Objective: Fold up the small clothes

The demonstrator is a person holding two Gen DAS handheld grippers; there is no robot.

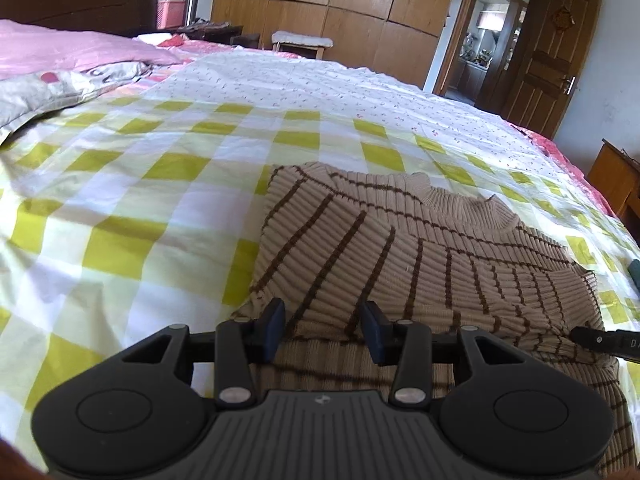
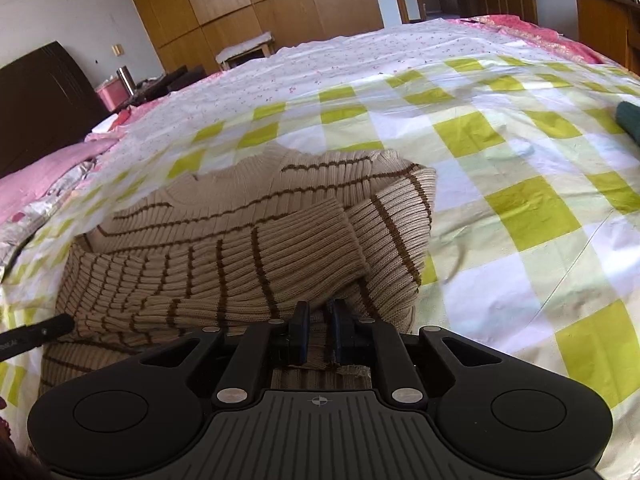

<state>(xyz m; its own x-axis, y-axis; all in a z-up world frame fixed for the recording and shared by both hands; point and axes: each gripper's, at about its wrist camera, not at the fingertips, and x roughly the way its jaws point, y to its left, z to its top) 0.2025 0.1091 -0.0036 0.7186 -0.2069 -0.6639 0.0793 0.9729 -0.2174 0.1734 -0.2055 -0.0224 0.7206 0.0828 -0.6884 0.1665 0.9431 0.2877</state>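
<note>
A small beige ribbed sweater with brown stripes (image 1: 400, 248) lies on the bed, its sleeves folded across the body. My left gripper (image 1: 324, 320) is open, its fingers on either side of the near left edge of the sweater. In the right wrist view the sweater (image 2: 248, 248) fills the lower middle. My right gripper (image 2: 319, 322) is nearly closed, pinching the near hem of the sweater between its blue pads. The other gripper's tip shows at the frame edge in each view (image 1: 600, 338) (image 2: 36, 330).
The bed carries a yellow-green checked sheet (image 1: 140, 184) and a white floral sheet (image 1: 320, 88) beyond it. A pink quilt (image 1: 60, 52) lies at the far left. A dark green object (image 2: 630, 120) lies at the right edge. A wardrobe (image 1: 340, 4), a stool and an open door stand behind.
</note>
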